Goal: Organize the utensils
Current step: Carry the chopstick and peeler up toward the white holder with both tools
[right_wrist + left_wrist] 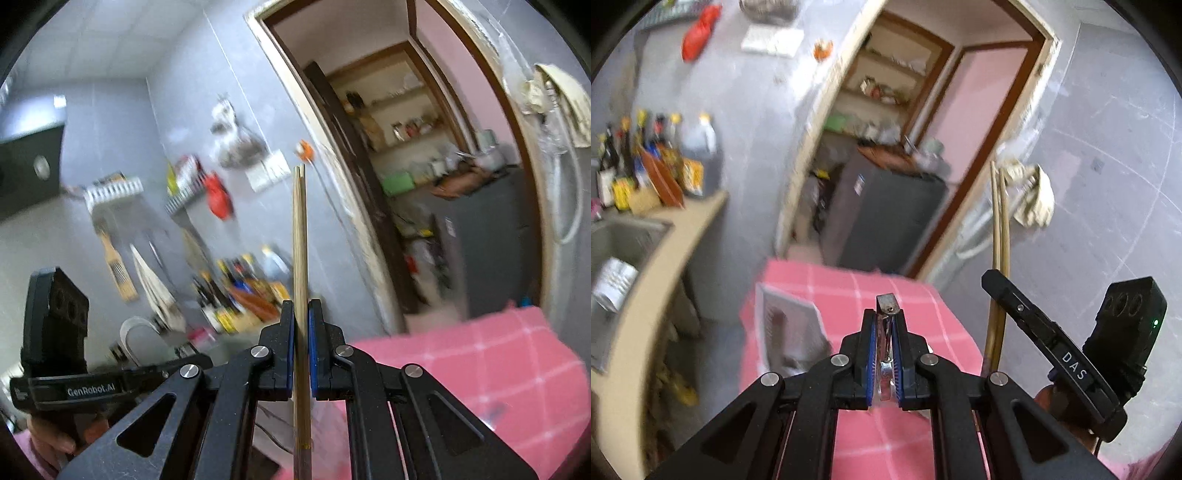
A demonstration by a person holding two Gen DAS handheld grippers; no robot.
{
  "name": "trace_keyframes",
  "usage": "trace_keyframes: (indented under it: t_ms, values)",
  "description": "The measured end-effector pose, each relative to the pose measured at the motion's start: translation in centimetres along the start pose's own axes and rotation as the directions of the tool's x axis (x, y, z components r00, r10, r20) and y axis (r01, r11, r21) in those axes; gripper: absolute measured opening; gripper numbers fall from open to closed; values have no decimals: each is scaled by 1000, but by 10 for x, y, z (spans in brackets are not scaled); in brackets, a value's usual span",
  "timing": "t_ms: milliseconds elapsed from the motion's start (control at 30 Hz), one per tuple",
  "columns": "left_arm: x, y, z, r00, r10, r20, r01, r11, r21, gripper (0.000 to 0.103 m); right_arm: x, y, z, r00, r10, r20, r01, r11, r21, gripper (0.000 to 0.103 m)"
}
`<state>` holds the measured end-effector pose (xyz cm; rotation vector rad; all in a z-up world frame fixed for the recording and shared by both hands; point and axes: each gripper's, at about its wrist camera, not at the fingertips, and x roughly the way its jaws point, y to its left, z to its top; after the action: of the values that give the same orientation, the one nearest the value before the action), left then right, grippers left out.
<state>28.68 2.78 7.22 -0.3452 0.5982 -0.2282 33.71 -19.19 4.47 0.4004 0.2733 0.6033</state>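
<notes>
My left gripper (885, 320) is shut on a shiny metal utensil handle (886, 306), which stands up between the blue pads above the pink checked tablecloth (849, 288). A white slotted tray (786, 325) lies on the cloth at the left, blurred. My right gripper (301, 310) is shut on a pair of wooden chopsticks (300, 229) that point upward, away from the camera. In the left wrist view the same chopsticks (1000, 221) rise beside the right gripper's black finger (1004, 288). Which kind of utensil the metal handle belongs to stays hidden.
A steel sink (624, 232) and a counter with several sauce bottles (661, 162) lie at the left. An open doorway shows shelves and a dark cabinet (886, 218). A rag (1034, 195) hangs on the grey wall. A hand (48, 439) holds the left gripper's housing (55, 325).
</notes>
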Motion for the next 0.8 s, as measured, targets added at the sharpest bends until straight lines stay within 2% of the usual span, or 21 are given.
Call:
trace_keyframes:
  t_ms: [133,300,500,800]
  values:
    - [-8,11,25,995,78,56,-80,997,24,8,30,8,0,994,82,71,-86,994,60,6]
    - [4,26,33,988,146,58,-149,988,47,8,66,11,-24,986,137,92,-148,981,124,6]
    - [16,37,25,975,216,51,-220,971,91,8,94,14,-58,986,139,92,-146,986,79,6]
    - [31,51,14,976,216,11,-217,974,60,8,106,7,-87,994,101,41,-101,995,-4,6]
